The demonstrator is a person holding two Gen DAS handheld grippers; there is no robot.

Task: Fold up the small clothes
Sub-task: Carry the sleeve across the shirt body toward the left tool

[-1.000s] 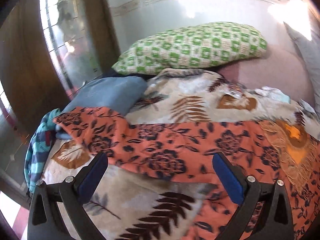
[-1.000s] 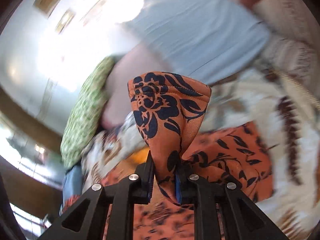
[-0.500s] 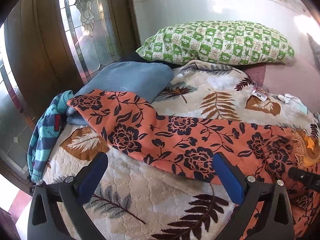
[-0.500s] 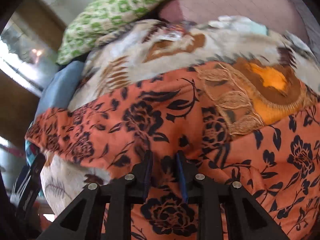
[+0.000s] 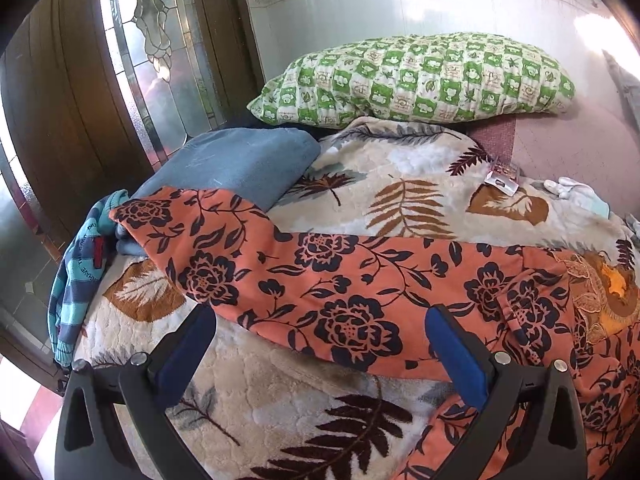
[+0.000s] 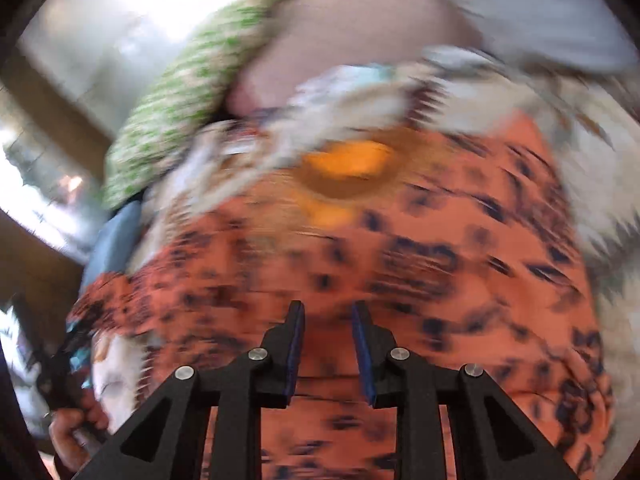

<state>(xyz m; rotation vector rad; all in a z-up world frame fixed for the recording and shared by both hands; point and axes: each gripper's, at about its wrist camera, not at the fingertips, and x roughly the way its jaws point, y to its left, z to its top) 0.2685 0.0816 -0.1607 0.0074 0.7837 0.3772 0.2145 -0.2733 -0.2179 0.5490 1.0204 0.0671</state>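
Through the left wrist camera I see my left claw (image 5: 320, 344) spread wide, its blue pads (image 5: 454, 350) well apart and closed on nothing. It hangs over the orange floral garment (image 5: 340, 280), which lies stretched across the leaf-print blanket (image 5: 280, 392) on the bed, running from the lower right up toward the left. The garment's far left end rests against a folded blue cloth (image 5: 236, 160) and just beside a striped teal piece (image 5: 76, 276) that droops over the bed's edge. At the right end I can make out gold embroidery around an orange patch (image 5: 612, 280). A green checked pillow (image 5: 420, 76) lies along the wall behind the blanket, and a small tag (image 5: 502, 178) and a pale bit of clothing (image 5: 576, 196) sit on the blanket near the right side. A wooden door with patterned glass (image 5: 152, 40) stands to the left.

The right wrist view is heavily smeared. My right claw (image 6: 326, 344) shows a narrow gap between its pads; its jaws have just been opening, and I see no cloth pinched between them, only the orange floral garment (image 6: 380, 260) lying beneath. The orange embroidered patch (image 6: 344, 164) sits beyond the claw tips, with the pillow (image 6: 180, 92) further off to the left. At the lower left corner a hand (image 6: 70, 436) shows, gripping something dark that I cannot make out.
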